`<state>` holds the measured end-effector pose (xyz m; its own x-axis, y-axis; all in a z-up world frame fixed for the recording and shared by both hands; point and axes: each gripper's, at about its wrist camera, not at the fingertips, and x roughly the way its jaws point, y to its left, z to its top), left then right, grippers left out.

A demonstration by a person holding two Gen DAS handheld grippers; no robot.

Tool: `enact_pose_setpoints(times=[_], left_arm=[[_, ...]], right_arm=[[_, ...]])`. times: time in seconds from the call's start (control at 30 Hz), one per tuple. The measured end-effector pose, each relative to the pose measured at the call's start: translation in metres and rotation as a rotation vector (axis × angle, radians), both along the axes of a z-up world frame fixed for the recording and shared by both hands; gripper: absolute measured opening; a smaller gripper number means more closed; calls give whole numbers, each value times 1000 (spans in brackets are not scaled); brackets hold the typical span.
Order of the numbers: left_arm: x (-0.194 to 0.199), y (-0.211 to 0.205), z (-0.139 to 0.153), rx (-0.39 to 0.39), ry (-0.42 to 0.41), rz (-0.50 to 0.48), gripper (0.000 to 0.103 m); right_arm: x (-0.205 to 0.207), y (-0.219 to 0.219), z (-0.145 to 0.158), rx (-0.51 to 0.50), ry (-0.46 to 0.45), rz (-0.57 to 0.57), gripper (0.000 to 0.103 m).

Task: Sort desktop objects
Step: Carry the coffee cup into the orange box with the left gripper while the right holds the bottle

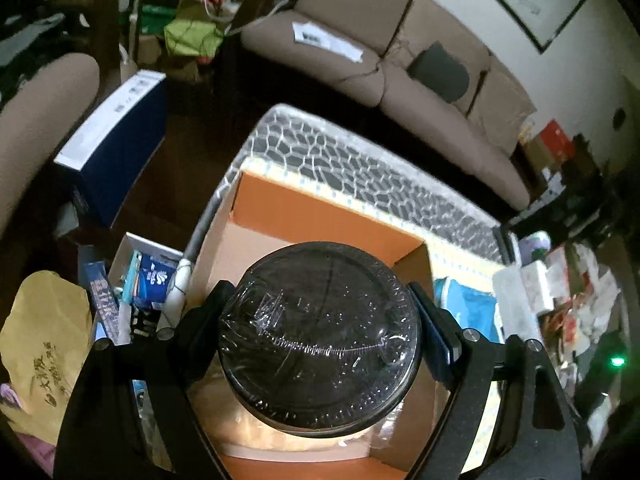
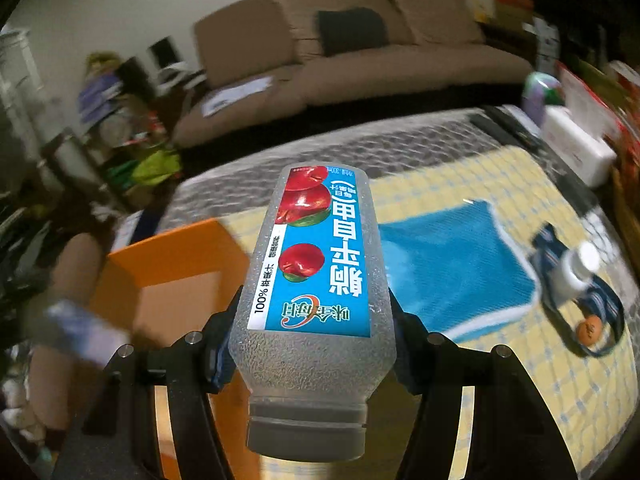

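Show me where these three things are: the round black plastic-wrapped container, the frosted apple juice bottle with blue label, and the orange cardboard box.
Round black plastic-wrapped container (image 1: 320,340): left wrist view, middle of its wrapped lid.
Frosted apple juice bottle with blue label (image 2: 316,264): right wrist view, on the label.
Orange cardboard box (image 1: 312,208): left wrist view, inner far wall.

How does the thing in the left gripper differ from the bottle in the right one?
The left gripper holds a round black container wrapped in clear film; the right gripper holds a frosted clear bottle with a blue apple label. The container looks wide and squat, the bottle tall and slim. The container hangs over the open orange box; the bottle points away from the camera, grey cap nearest. Both are clamped between fingers, off the table.
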<state>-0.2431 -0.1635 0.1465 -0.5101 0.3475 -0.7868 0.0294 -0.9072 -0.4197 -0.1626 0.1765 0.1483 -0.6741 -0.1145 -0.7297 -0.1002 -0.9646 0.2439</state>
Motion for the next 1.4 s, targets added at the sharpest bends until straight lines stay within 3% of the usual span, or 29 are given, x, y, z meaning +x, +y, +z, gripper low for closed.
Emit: enact_pose_setpoints(times=[0.1,0.43,0.77,0.97,1.1,1.4], left_arm=[[-15,1,-13,14,-57,-2,83],[-24,-5,-61,313,-137,135,83],[-34,12,-115,386,-217,165,83],[-45,13,-110,353,-233,123,84],[-42,11,-79,277,-163,89,97],[-25,-15,-18,177,-68,64,98]], right_arm=[[-9,-28,4,-3,7,97,63],[-28,-71,-4,-2,30,209,63],[-22,-69,-16,59,29,243,63],[-21,-71,-17,68,34,269,63],[-19,-73,-18,65,34,276,63],[-7,-79,-10,61,45,305,63]])
